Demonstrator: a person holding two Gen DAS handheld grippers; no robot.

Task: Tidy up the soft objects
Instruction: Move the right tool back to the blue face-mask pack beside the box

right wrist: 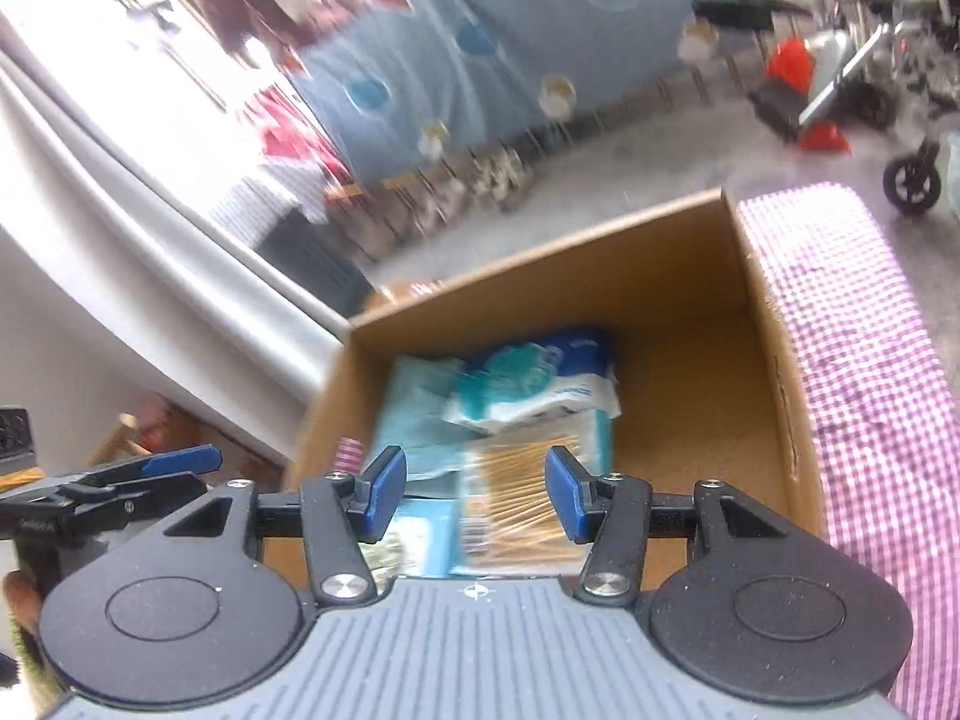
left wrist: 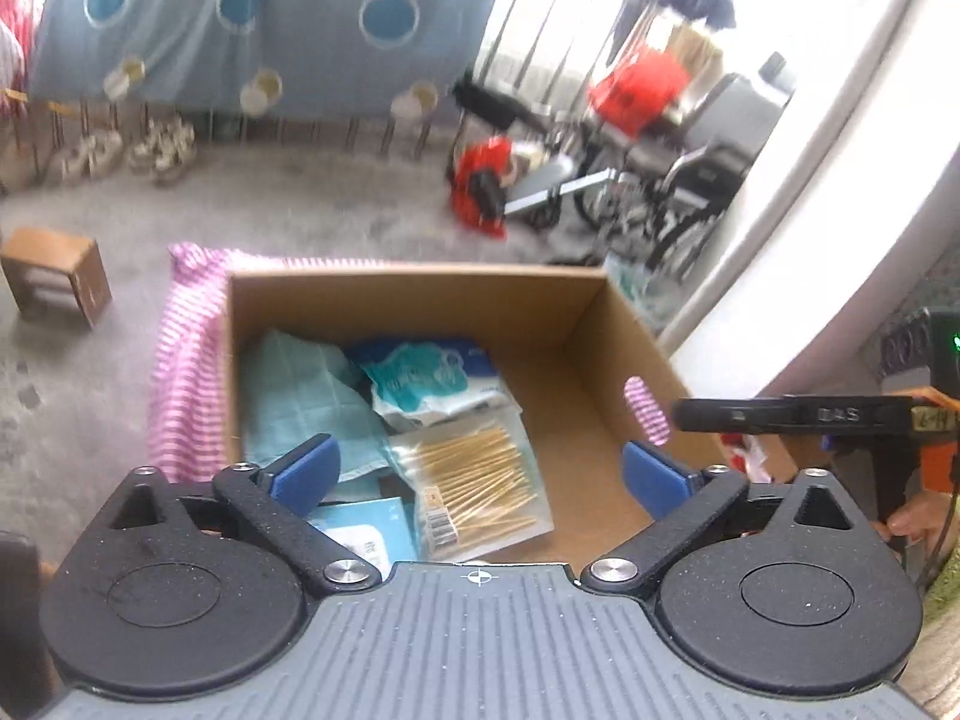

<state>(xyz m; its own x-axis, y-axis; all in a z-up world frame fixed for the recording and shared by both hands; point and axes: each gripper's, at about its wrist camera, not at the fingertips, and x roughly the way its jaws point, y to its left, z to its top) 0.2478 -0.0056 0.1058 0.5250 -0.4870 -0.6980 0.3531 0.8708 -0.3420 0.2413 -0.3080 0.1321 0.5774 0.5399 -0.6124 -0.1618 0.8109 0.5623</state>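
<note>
A: Blue pads on your left gripper [left wrist: 480, 468] stand spread wide, holding nothing; your right gripper [right wrist: 474, 495] is parted too, also empty.

B: And the soft things?

A: In the cardboard box [left wrist: 576, 324] below both; cloth [left wrist: 294, 396], wipes pack [left wrist: 420, 384], cotton swab bag [left wrist: 480, 480] crowd one side, probably leaving room; the pink checked cloth [right wrist: 852, 324] lies beside the box.

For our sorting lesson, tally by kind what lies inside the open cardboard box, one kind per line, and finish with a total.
Teal cloth: 1
White-and-teal soft packs: 1
Bag of cotton swabs: 1
Light blue flat packets: 1
Total: 4, as far as both views show; items beneath may be hidden.
</note>
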